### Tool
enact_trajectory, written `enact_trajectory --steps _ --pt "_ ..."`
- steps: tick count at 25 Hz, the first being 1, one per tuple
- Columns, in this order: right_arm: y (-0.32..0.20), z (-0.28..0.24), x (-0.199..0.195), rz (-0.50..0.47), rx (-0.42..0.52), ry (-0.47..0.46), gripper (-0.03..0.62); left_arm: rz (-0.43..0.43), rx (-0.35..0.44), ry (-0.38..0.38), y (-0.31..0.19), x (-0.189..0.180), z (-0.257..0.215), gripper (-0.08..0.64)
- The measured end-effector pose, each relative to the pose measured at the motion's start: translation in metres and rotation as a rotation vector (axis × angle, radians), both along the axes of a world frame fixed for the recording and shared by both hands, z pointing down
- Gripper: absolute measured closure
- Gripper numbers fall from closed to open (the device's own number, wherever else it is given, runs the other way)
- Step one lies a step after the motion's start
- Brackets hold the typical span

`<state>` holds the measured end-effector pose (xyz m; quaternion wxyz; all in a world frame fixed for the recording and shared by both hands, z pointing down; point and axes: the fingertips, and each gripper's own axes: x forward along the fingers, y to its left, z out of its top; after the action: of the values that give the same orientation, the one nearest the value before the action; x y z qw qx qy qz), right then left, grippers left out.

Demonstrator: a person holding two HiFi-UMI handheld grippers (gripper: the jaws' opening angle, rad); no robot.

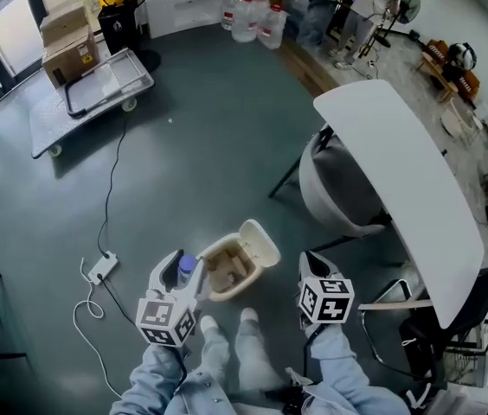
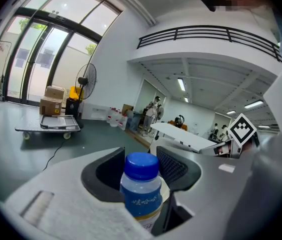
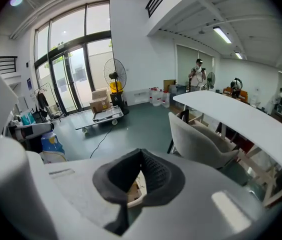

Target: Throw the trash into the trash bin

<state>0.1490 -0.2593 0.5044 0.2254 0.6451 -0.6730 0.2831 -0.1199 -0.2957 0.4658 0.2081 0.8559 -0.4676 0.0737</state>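
Observation:
A small clear bottle (image 1: 186, 265) with a blue cap stands upright between the jaws of my left gripper (image 1: 183, 272), which is shut on it. The left gripper view shows the bottle (image 2: 142, 191) with a pad on each side of its neck and shoulders. Just right of it on the floor is the cream trash bin (image 1: 231, 267), lid tipped open, with brown scraps inside. My right gripper (image 1: 311, 267) hangs to the right of the bin. Its pads (image 3: 157, 173) meet at the tips with nothing held. Below the tips, part of the bin (image 3: 133, 189) shows through the gap.
A grey chair (image 1: 341, 188) and a long white table (image 1: 413, 188) stand right of the bin. A power strip (image 1: 102, 268) with cables lies to the left. A flat cart (image 1: 88, 89) with cardboard boxes is at the far left, water jugs (image 1: 249, 17) at the back.

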Motion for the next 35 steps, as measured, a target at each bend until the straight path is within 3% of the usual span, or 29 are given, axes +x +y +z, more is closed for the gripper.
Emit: enact_trajectory --steps 12,16,21,35 --pt "0.018 0.153 0.013 -0.017 -0.139 -0.074 0.589 0.01 -0.12 -0.052 0.008 0.042 0.157 0.35" --pt "0.021 0.203 0.017 -0.013 -0.169 -0.076 0.589 -0.005 -0.122 -0.056 0.001 0.049 0.205 0.35" --pt "0.022 0.258 0.021 -0.023 -0.21 -0.083 0.589 0.035 -0.111 -0.061 -0.01 0.069 0.251 0.35" --pt "0.038 0.312 0.043 0.015 -0.268 -0.116 0.589 0.098 -0.13 -0.136 -0.03 0.097 0.336 0.35"
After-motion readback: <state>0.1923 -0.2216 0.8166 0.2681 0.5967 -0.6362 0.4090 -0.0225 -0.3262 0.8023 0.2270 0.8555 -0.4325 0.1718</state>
